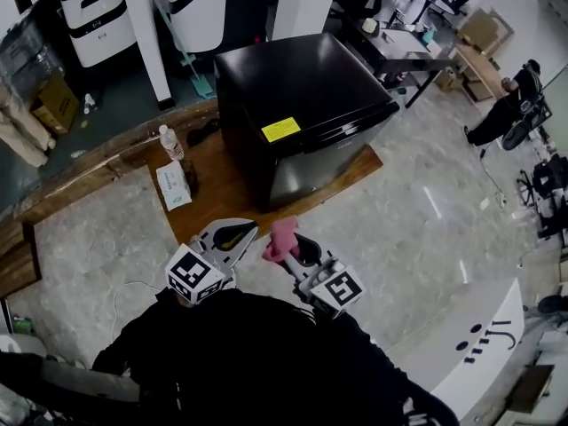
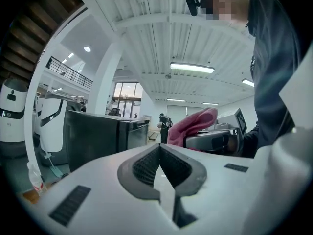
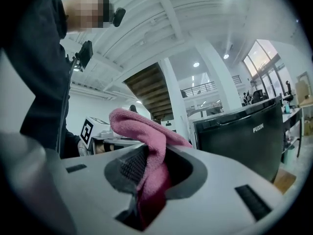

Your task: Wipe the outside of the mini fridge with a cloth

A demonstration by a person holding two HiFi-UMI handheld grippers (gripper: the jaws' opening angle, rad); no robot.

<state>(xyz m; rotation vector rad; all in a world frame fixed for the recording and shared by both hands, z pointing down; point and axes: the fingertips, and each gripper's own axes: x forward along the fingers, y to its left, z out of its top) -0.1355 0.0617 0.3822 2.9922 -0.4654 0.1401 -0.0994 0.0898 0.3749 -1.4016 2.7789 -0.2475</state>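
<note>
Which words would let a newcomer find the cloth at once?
Find the black mini fridge on the wooden platform. Just in front of it the person holds two white grippers; the cloth is pinched by the right gripper. It is the only pink, soft thing there, and the left gripper holds nothing.

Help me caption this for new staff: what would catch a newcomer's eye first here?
The black mini fridge dominates, standing on a wooden platform ahead of the person. Next comes the bright pink cloth, clamped in the jaws of the right gripper, short of the fridge; the left gripper beside it holds nothing.
</note>
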